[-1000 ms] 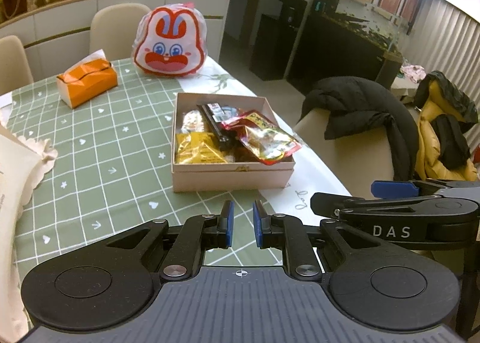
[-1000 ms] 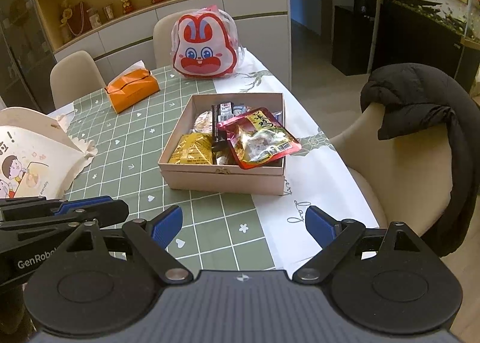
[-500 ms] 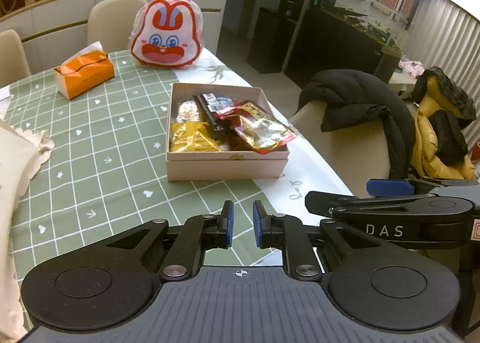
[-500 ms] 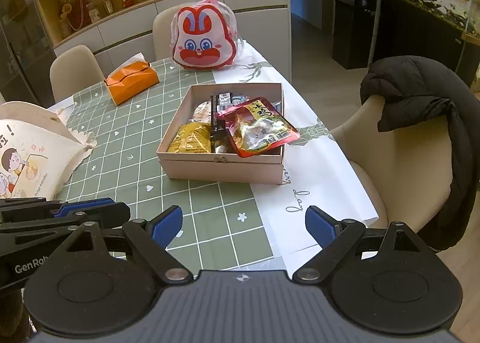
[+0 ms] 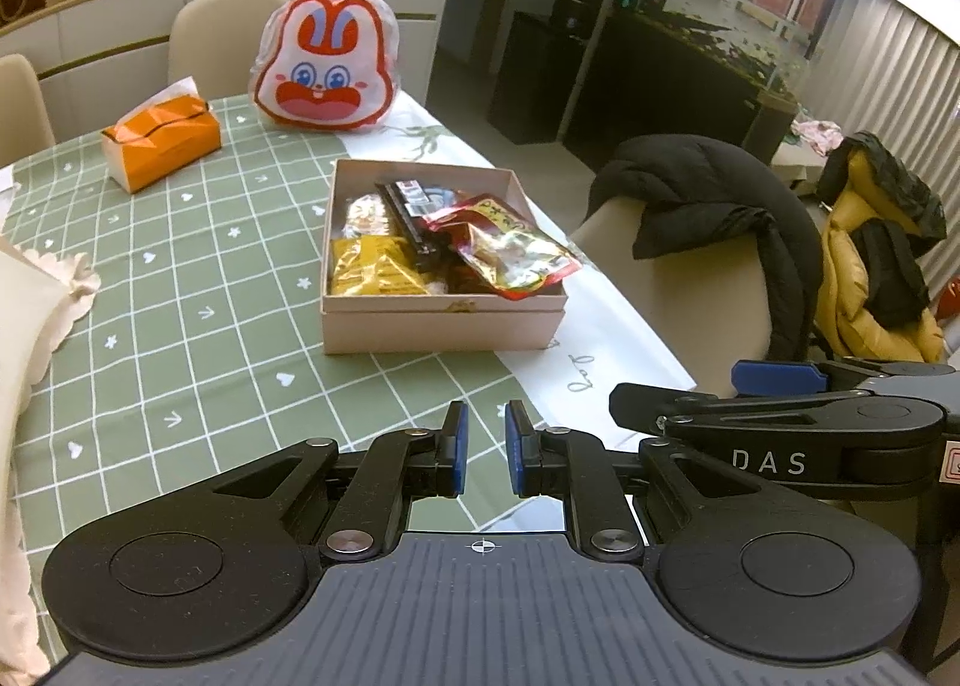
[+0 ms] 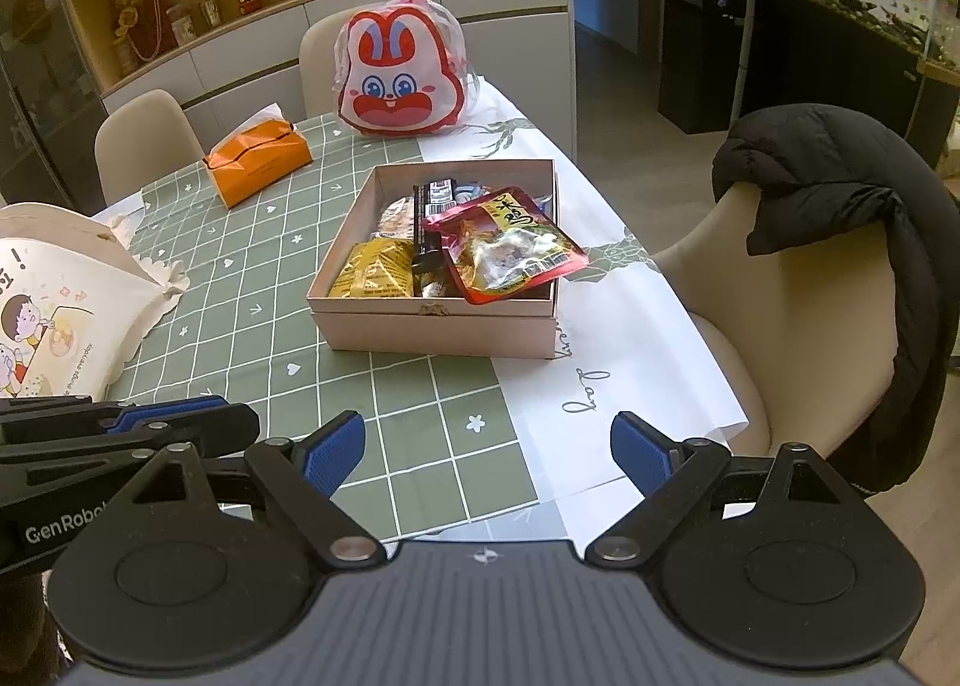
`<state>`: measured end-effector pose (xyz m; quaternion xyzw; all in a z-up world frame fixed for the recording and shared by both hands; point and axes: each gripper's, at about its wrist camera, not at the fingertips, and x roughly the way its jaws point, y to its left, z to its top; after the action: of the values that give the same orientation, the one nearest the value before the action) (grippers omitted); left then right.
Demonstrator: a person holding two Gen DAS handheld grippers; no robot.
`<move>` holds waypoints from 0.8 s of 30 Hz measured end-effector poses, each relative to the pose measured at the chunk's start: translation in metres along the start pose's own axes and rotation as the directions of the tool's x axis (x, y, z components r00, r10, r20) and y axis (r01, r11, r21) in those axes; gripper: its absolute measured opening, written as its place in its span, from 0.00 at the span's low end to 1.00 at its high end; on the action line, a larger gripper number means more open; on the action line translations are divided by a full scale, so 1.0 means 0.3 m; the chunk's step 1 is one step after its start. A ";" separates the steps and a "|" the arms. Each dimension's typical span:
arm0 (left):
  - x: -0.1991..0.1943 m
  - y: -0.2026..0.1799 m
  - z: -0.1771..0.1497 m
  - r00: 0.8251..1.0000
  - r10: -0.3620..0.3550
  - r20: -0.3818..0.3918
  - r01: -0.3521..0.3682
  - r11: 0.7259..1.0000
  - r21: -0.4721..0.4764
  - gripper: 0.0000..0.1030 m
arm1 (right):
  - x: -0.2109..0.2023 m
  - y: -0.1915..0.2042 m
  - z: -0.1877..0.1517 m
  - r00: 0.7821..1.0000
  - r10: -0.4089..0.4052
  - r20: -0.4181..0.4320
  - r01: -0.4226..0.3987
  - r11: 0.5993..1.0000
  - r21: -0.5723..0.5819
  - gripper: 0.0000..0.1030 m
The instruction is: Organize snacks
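Right wrist view: square cardboard box (image 6: 441, 333), crinkly foil packets (image 6: 507, 248).

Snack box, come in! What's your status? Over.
Left gripper shut, empty; right gripper open, empty. Snack box full, red packet on top. Nothing blocking.

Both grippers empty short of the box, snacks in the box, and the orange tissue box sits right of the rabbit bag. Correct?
One slip: the orange tissue box sits left of the rabbit bag, not right, as the right wrist view shows. The rest stands: left gripper and right gripper are empty short of the box, with snacks inside.
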<state>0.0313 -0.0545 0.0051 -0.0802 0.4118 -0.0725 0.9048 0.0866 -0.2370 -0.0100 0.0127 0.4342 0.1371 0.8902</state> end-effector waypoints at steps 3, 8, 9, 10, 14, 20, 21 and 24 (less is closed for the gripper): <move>-0.001 -0.001 0.000 1.000 0.001 0.002 -0.001 1.000 -0.002 0.17 | 0.000 0.000 0.000 1.000 -0.001 -0.003 0.001 1.000 -0.003 0.87; 0.000 0.003 0.000 1.000 0.004 0.003 -0.004 1.000 -0.002 0.17 | -0.010 0.001 -0.004 1.000 0.006 -0.007 -0.006 1.000 -0.003 0.87; 0.001 0.003 0.001 1.000 0.003 0.002 -0.003 1.000 -0.002 0.17 | -0.011 0.002 -0.005 1.000 0.006 -0.007 -0.006 1.000 -0.003 0.87; 0.000 0.003 0.001 1.000 0.003 0.002 -0.003 1.000 -0.001 0.17 | -0.011 0.003 -0.005 1.000 0.005 -0.007 -0.005 1.000 -0.003 0.87; 0.002 0.001 -0.003 1.000 -0.001 -0.003 0.001 1.000 0.007 0.17 | -0.011 0.002 -0.003 1.000 0.001 -0.009 -0.001 1.000 0.003 0.87; 0.005 0.011 -0.002 1.000 -0.003 -0.006 0.003 1.000 0.001 0.17 | -0.008 0.003 -0.003 1.000 -0.001 -0.014 0.001 1.000 0.007 0.87; 0.003 0.013 -0.001 1.000 -0.003 -0.004 0.003 1.000 0.000 0.17 | -0.009 0.004 -0.002 1.000 0.000 -0.014 0.000 1.000 0.007 0.87; 0.000 0.016 0.000 1.000 -0.004 0.002 0.004 1.000 -0.001 0.17 | -0.008 0.005 -0.002 1.000 -0.001 -0.013 0.001 1.000 0.005 0.87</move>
<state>0.0316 -0.0498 0.0040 -0.0814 0.4108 -0.0739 0.9051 0.0844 -0.2362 -0.0083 0.0137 0.4404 0.1356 0.8874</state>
